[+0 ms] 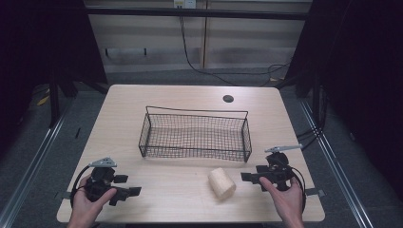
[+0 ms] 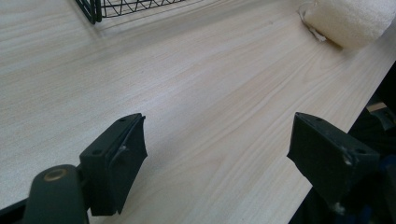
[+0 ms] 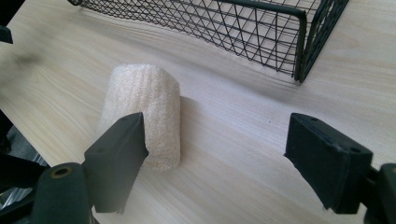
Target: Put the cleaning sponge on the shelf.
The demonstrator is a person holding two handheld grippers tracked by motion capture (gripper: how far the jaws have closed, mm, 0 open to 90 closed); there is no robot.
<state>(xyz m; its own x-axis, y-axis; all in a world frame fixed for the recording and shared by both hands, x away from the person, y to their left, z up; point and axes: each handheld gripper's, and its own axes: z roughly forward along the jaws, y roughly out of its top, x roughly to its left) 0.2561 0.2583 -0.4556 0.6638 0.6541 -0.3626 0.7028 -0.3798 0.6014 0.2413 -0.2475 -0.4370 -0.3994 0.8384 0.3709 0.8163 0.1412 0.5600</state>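
Foam roll [image 1: 221, 183] lay on the near table [image 1: 180, 95], right of centre, before the basket [image 1: 195, 135]. Right gripper [image 1: 246, 177], jaws apart and empty, seemed approaching; closing around it should follow. Left gripper [image 1: 134, 191] waited open.

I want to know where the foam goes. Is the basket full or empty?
Empty. Bare tabletop shows through the wire basket, and the foam roll lies on its side outside it, on the table.

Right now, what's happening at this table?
A person holds a gripper in each hand at a wooden table. The right gripper, jaws open, points at a pale foam roll lying in front of an empty wire basket without gripping it. The left gripper sits open near the table's front left, nothing between its jaws.
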